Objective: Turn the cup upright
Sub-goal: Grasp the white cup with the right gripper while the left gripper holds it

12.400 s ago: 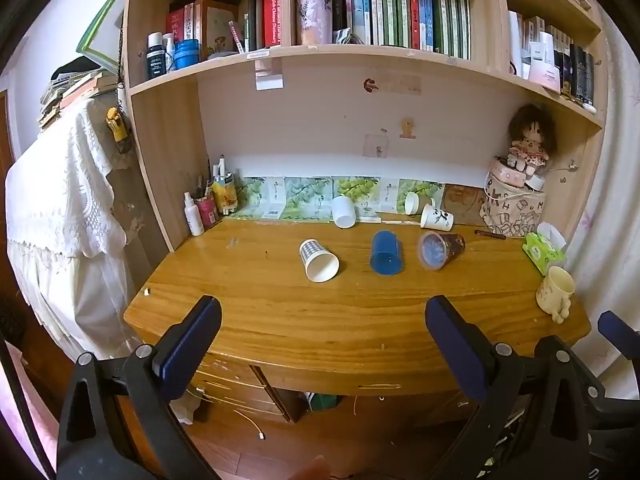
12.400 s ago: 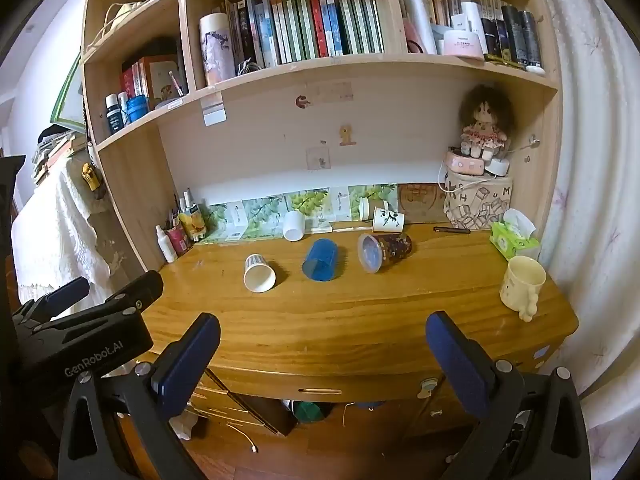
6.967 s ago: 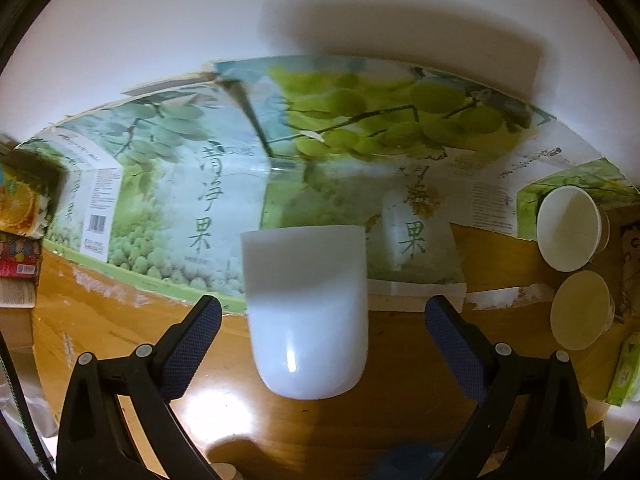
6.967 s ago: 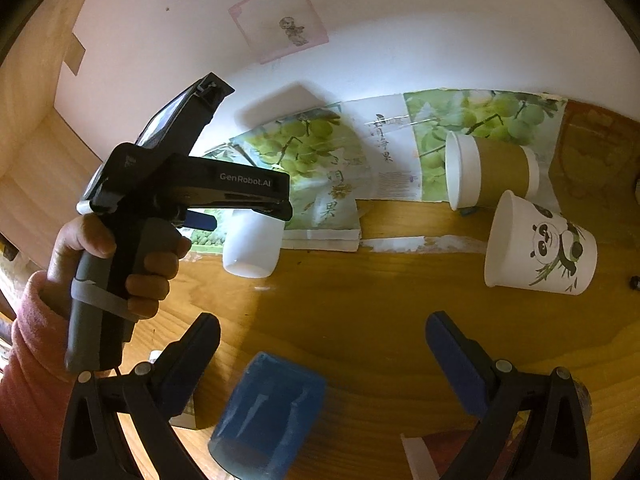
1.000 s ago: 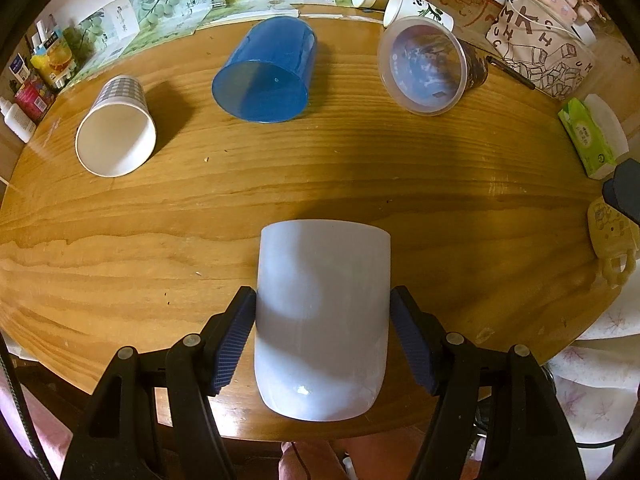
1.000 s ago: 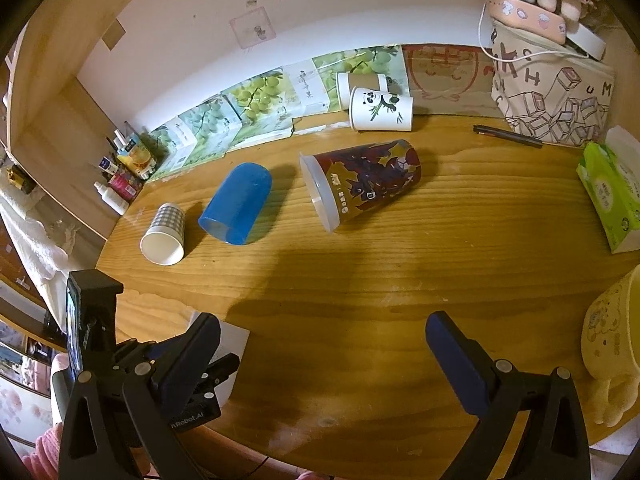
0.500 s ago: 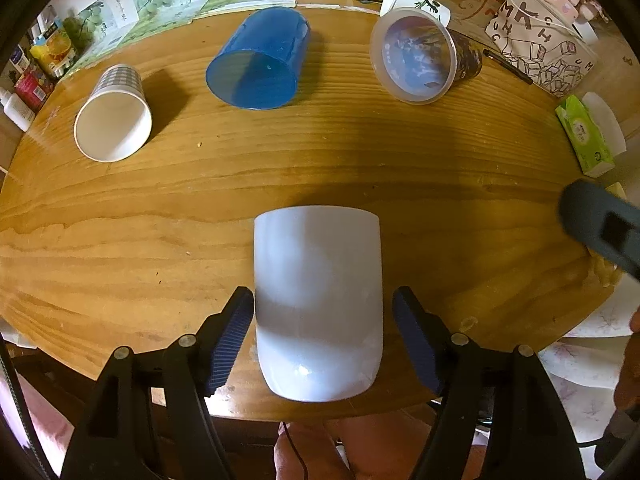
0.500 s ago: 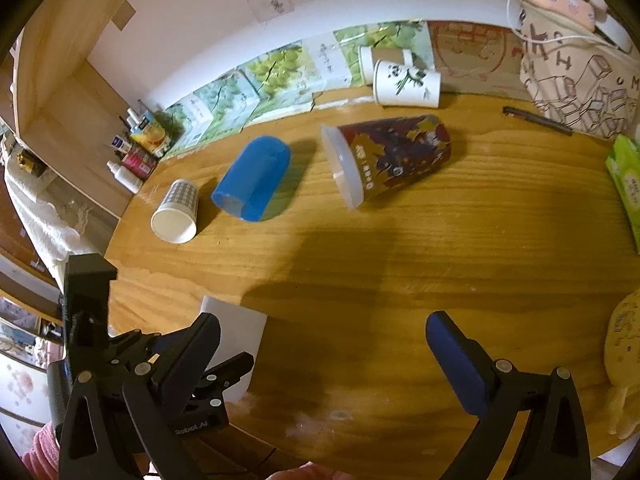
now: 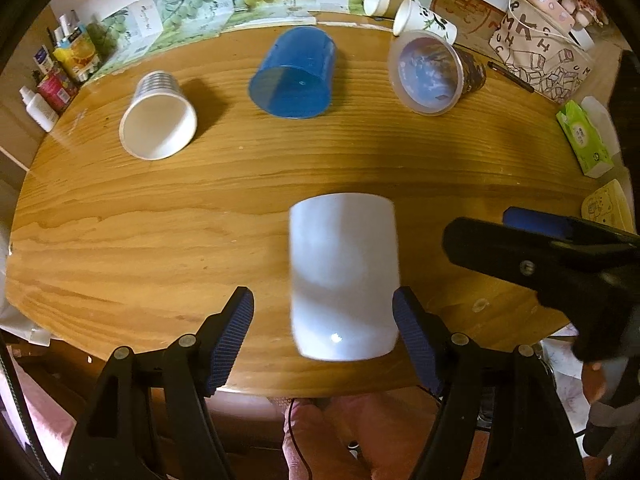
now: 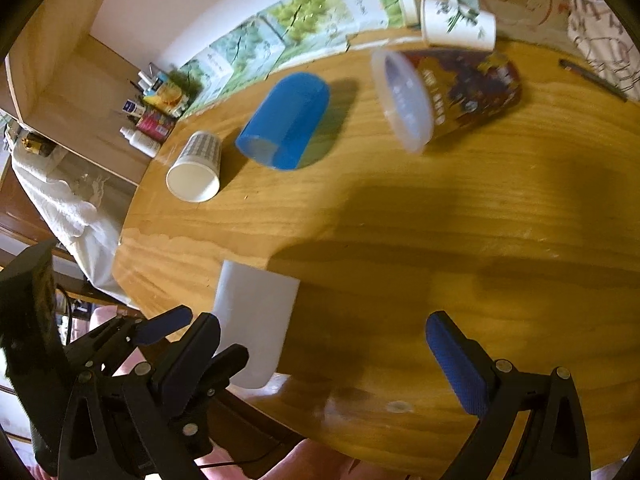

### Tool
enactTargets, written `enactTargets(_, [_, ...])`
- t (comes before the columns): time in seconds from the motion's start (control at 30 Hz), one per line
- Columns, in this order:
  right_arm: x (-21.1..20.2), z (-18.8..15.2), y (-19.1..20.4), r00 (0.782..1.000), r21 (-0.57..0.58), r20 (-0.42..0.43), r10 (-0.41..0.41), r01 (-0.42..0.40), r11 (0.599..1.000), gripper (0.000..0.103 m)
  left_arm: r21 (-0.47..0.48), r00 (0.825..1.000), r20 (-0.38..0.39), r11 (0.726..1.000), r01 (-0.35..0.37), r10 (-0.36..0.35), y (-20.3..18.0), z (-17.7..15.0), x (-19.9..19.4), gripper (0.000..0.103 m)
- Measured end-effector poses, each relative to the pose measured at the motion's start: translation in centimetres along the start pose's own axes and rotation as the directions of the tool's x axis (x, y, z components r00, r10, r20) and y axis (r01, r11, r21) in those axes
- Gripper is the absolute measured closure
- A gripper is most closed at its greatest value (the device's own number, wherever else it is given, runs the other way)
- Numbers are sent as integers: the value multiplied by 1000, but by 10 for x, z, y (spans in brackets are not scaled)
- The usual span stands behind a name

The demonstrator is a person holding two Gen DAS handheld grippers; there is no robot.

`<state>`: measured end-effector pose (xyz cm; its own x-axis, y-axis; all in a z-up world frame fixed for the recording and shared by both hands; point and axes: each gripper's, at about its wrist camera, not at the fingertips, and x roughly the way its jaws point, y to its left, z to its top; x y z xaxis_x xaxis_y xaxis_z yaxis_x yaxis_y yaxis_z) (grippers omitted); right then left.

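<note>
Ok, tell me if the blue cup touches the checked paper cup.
Apart: the left wrist view shows a clear gap between the blue cup and checked paper cup.

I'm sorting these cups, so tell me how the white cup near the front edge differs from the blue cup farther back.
The white cup stands near the desk's front edge between the open left tongs; the blue cup lies on its side farther back. The white cup is opaque and pale, the blue cup a translucent saturated blue. The white cup's opening can't be seen; the blue cup's faces the camera. Both are plain, handleless tumblers on the wooden desk.

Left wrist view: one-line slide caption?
Left gripper open around the white cup at the desk edge; three cups lie tipped behind.
</note>
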<state>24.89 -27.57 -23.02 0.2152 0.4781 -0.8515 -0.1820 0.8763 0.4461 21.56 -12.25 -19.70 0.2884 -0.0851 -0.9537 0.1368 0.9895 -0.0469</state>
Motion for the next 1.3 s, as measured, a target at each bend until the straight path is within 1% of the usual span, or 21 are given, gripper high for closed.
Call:
enactTargets(0.13, [12, 0, 4, 999, 19, -41, 20, -19, 1000, 0, -14, 1000, 9, 1000, -12, 12, 10, -8, -5, 27])
enactTargets(0.37, [32, 0, 14, 996, 62, -85, 24, -18, 998, 0, -23, 1000, 16, 1000, -18, 18, 28, -23, -15, 27])
enactTargets(0.63, [44, 1, 25, 997, 114, -79, -6, 15, 993, 0, -5, 999, 42, 1000, -17, 18, 49, -35, -25, 27])
enactTargets(0.93, [60, 5, 36, 996, 175, -75, -50, 63, 983, 1, 84, 998, 67, 996, -14, 8, 66, -45, -36, 27])
enactTargets(1.0, [62, 5, 38, 995, 190, -73, -65, 78, 979, 2, 101, 998, 66, 995, -16, 10, 69, -47, -37, 27])
enactTargets(1.17, [68, 5, 41, 995, 235, -74, -66, 81, 968, 3, 128, 998, 60, 992, -10, 3, 81, -49, -38, 27])
enactTargets(1.23, [71, 5, 42, 995, 244, -73, -75, 91, 965, 8, 126, 998, 64, 992, -13, 5, 88, -51, -39, 27])
enactTargets(1.3, [75, 5, 43, 993, 248, -81, -87, 104, 963, 11, 120, 998, 64, 993, -6, -2, 93, -51, -39, 27])
